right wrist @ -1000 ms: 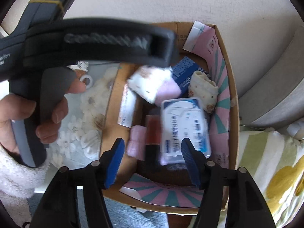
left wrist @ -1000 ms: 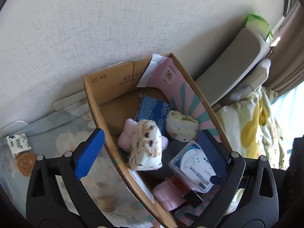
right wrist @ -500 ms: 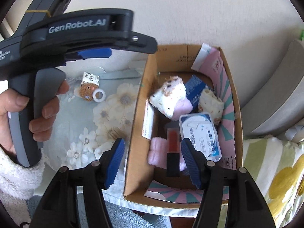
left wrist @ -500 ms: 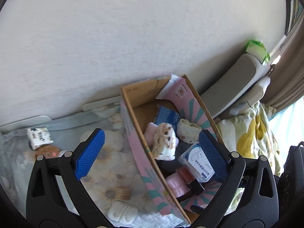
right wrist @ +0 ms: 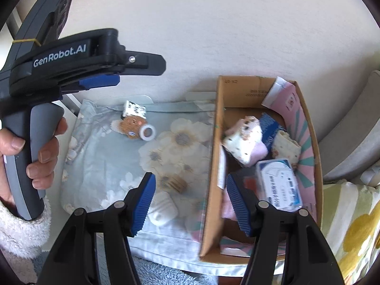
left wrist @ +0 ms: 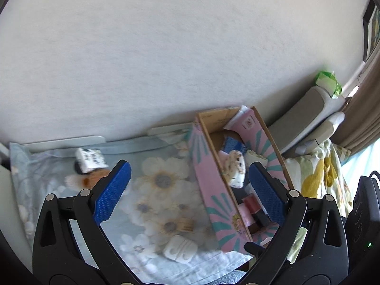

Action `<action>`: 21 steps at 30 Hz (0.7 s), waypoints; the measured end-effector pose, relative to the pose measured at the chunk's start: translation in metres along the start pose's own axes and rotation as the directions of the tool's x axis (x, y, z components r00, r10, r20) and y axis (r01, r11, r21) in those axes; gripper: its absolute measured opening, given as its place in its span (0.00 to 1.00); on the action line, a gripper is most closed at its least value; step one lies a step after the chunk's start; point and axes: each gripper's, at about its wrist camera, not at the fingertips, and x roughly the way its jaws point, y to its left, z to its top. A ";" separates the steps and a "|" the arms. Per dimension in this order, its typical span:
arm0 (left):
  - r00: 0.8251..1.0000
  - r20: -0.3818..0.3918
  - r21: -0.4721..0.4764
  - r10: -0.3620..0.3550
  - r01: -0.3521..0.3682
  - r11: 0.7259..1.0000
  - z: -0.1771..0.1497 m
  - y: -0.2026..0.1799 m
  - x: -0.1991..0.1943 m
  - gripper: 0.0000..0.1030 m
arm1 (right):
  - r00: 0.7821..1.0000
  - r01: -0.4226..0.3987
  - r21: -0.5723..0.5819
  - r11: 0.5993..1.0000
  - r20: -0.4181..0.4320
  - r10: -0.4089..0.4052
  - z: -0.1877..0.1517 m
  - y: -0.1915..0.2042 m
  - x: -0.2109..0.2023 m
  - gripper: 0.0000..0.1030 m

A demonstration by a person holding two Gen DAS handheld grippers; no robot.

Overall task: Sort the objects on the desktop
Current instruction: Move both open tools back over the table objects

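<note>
A cardboard box [right wrist: 211, 166] [left wrist: 209, 190] with a pink striped lining stands on the right of a floral cloth [right wrist: 114, 163]. It holds a spotted rolled cloth [right wrist: 244, 142], a blue packet [right wrist: 269, 128], a clear floss case [right wrist: 280, 185] and pink items. On the cloth lie a white earbud case [right wrist: 163, 209] [left wrist: 180, 250], a small wooden piece [right wrist: 174, 182], a brown bear toy [right wrist: 131, 125], a white ring [right wrist: 147, 133] and a black-and-white packet [right wrist: 134, 110]. My left gripper [left wrist: 187, 192] is open and empty above the cloth. My right gripper [right wrist: 191, 201] is open and empty above the box's left wall.
A white wall stands behind the table. A grey cushion [left wrist: 301, 114] and a yellow-flowered fabric [right wrist: 351, 232] lie right of the box. The person's left hand [right wrist: 28, 154] holds the left gripper's handle at the far left of the right wrist view.
Both grippers have pulled back and to the left, away from the box. More of the floral cloth and its loose items now shows. Both stay open and empty.
</note>
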 end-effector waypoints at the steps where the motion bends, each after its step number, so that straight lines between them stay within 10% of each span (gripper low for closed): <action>1: 1.000 0.008 -0.005 0.006 -0.006 1.000 -0.001 0.005 -0.006 0.96 | 1.000 -0.005 -0.002 1.000 0.006 0.005 0.001 0.004 -0.001 0.56; 21: 0.991 0.064 -0.090 0.119 -0.113 0.989 -0.043 0.137 -0.044 0.96 | 0.997 -0.068 0.025 0.997 -0.034 0.069 -0.012 0.073 0.038 0.66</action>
